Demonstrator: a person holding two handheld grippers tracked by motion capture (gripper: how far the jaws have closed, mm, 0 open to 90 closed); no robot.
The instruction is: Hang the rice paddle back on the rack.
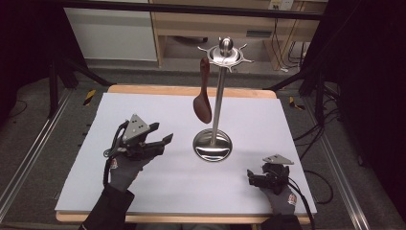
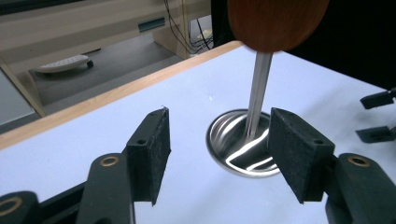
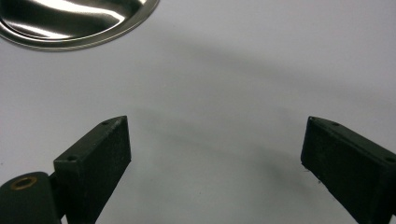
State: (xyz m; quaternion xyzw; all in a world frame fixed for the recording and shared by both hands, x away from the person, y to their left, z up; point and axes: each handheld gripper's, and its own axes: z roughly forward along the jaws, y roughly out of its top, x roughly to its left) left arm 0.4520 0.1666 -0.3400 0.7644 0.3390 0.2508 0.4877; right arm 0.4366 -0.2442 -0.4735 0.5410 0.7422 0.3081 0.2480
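Note:
A steel utensil stand [image 1: 219, 86] rises from a round base [image 1: 212, 145] in the middle of the white table. A brown wooden spoon [image 1: 203, 93] hangs from one of its top hooks, bowl down. My left gripper [image 1: 161, 134] is held above the table left of the stand, open and empty, its jaws pointing at the pole [image 2: 258, 93] and the spoon's bowl [image 2: 275, 23]. My right gripper [image 1: 251, 176] rests low near the front right, open, with nothing between its jaws; the base's rim [image 3: 79, 28] lies ahead of it.
The white sheet [image 1: 143, 182] covers a wooden table whose edge [image 1: 191, 90] runs along the back. Black tripod legs [image 1: 72, 72] stand at both sides, and a wooden desk [image 1: 230, 24] with cables stands behind.

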